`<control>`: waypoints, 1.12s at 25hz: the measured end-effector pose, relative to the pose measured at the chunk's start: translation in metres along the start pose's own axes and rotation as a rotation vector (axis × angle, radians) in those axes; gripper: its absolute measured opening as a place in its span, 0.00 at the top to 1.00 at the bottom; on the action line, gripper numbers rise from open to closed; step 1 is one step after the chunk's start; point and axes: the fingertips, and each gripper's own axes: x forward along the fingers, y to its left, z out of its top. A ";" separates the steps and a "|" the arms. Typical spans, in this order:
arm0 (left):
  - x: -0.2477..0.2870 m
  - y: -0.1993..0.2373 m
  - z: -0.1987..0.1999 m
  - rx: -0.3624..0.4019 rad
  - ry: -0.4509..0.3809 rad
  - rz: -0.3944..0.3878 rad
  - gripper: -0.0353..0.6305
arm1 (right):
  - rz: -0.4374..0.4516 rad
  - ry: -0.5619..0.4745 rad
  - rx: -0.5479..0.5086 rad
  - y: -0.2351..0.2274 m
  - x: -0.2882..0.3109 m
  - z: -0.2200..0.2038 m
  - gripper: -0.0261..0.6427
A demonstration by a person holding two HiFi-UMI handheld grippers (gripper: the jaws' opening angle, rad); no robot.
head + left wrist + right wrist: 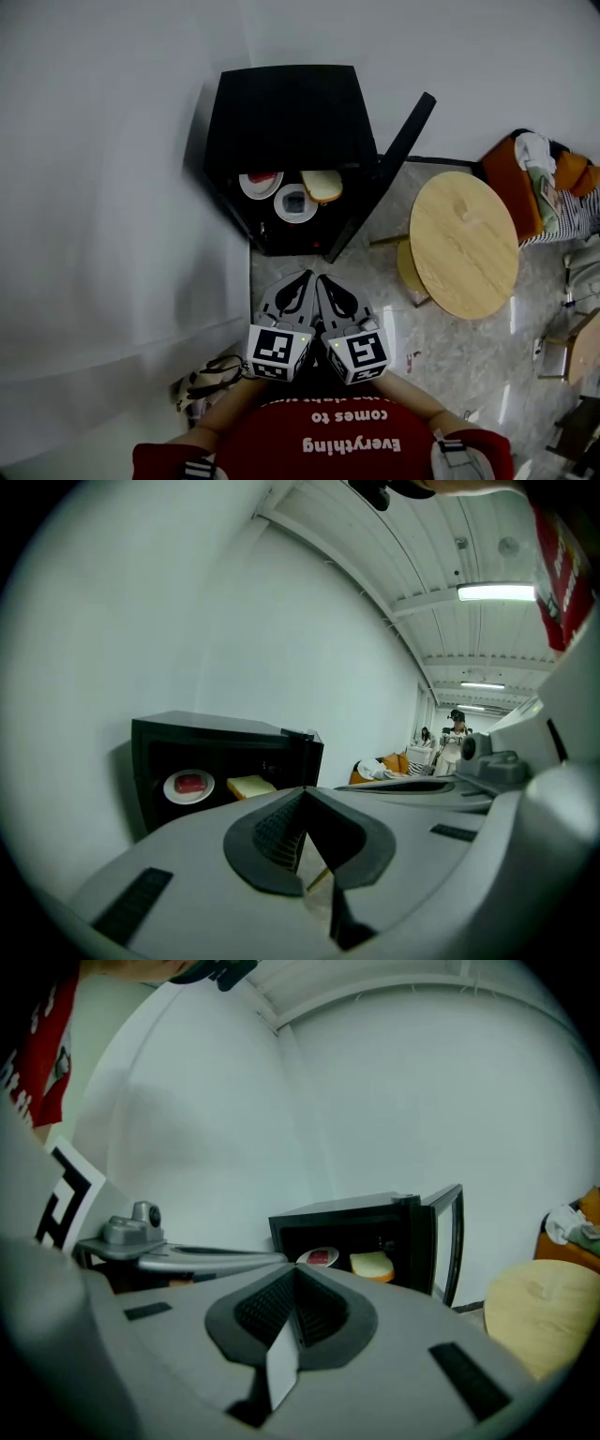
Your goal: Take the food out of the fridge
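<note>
**Food sits in the open fridge; both grippers shut and empty, well short of it**

The food is inside the black mini fridge (281, 103), which stands on the floor against the white wall. There are three items. At the left of the fridge's compartment is a white plate (249, 188) carrying a red piece of food (265, 177). At the right, on the door side, is a slice of bread (322, 185). At the front, between the two, is a white bowl (282, 212) with something dark in it that I cannot identify.

The bread looks light and soft, so a hard pinch would probably crush it. A gentle hold across the crust edge seems the safest. The plate and bowl look stiff, smooth and breakable, and are likely slippery between the pads. Each is best taken by the rim and kept level, so the red piece does not slide off.

The fridge door (394, 159) stands open to the fridge's right, leaving the front clear.

The left gripper (307, 276) and the right gripper (322, 279) are well back from the fridge, side by side close to the person's body. Each has its jaws together with nothing between them. Both point toward the open compartment.

A round wooden table (464, 244) stands to the right of the fridge, beyond the door. It looks a likely place to set the food down.
</note>
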 end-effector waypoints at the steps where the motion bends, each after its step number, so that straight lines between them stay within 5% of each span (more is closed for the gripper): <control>1: 0.004 0.000 0.004 0.003 -0.013 -0.001 0.94 | 0.015 -0.007 0.009 -0.003 0.002 0.002 0.95; 3: 0.011 0.002 0.007 0.015 -0.033 -0.001 0.94 | 0.055 -0.012 0.086 -0.009 0.006 0.001 0.95; 8: 0.024 0.018 0.017 0.068 -0.044 0.066 0.94 | 0.170 -0.057 0.551 -0.037 0.031 0.000 0.95; 12: 0.026 0.027 0.019 0.059 -0.044 0.094 0.94 | 0.172 -0.097 0.674 -0.060 0.052 -0.004 0.94; 17: 0.025 0.031 0.033 0.092 -0.085 0.112 0.94 | 0.147 -0.092 0.821 -0.085 0.086 -0.020 0.78; 28: 0.025 0.036 0.040 0.164 -0.085 0.101 0.94 | -0.004 -0.062 1.226 -0.147 0.154 -0.075 0.64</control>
